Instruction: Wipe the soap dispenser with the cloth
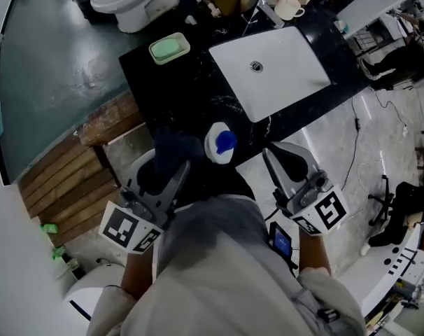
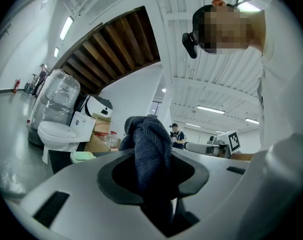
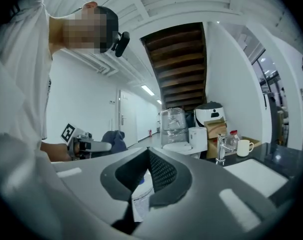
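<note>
One cloth [image 2: 149,149], one soap dispenser [image 1: 221,144] (blue-topped), one mug [image 1: 289,7].

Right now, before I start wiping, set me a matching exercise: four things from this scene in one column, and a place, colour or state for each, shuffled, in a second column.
Things:
1. cloth
2. soap dispenser
3. soap dish
4. mug

Descriptions:
A. white, beyond the sink, beside the faucet
B. dark blue, clamped in the left hand-held gripper
C. green, on the black countertop, left of the sink in the head view
D. white with a blue top

Pairs: 1-B; 2-D; 3-C; 4-A
</note>
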Demonstrator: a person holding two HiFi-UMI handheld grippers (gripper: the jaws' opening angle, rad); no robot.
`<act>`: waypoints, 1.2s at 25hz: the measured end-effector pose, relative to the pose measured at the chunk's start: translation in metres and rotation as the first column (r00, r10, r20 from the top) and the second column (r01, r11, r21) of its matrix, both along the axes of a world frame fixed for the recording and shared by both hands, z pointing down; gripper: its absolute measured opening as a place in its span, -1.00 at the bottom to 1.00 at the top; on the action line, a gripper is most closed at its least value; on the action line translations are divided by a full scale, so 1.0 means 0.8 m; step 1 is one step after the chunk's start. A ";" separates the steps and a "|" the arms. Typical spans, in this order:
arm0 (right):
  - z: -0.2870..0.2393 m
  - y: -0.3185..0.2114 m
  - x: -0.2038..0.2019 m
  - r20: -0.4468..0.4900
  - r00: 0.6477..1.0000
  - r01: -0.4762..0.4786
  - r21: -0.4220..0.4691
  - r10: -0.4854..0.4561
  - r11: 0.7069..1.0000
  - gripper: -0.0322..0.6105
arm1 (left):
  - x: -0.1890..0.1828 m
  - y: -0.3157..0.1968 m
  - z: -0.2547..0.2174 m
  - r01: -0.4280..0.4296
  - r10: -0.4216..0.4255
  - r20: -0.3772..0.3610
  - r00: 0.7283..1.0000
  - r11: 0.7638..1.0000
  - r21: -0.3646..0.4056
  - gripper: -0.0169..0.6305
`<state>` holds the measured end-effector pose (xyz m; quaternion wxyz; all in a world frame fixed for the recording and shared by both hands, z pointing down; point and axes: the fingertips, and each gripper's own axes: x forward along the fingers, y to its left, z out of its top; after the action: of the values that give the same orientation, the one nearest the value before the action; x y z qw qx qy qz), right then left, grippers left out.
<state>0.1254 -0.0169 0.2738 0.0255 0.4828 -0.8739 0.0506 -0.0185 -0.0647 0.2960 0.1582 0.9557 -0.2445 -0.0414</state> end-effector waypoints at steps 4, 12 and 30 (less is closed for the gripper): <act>0.005 -0.002 0.008 -0.017 0.998 -0.063 -0.034 0.063 0.997 -0.90 | 0.000 -0.005 -0.011 0.032 -0.032 0.010 0.999 0.999 0.029 -0.53; -0.003 -0.016 -0.001 -0.081 0.996 -0.037 -0.034 0.034 0.999 -0.90 | 0.019 -0.018 -0.024 0.092 -0.093 0.026 0.995 0.994 0.066 -0.53; -0.037 0.054 0.021 -0.083 0.996 -0.018 0.003 0.019 1.000 -0.90 | 0.036 0.063 -0.065 0.302 -0.312 0.061 0.948 0.944 0.132 -0.53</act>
<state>0.1426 0.0261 0.2442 0.0606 0.4926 -0.8676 0.0298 0.0100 -0.0145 0.2442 0.0816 0.9147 -0.3936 -0.0413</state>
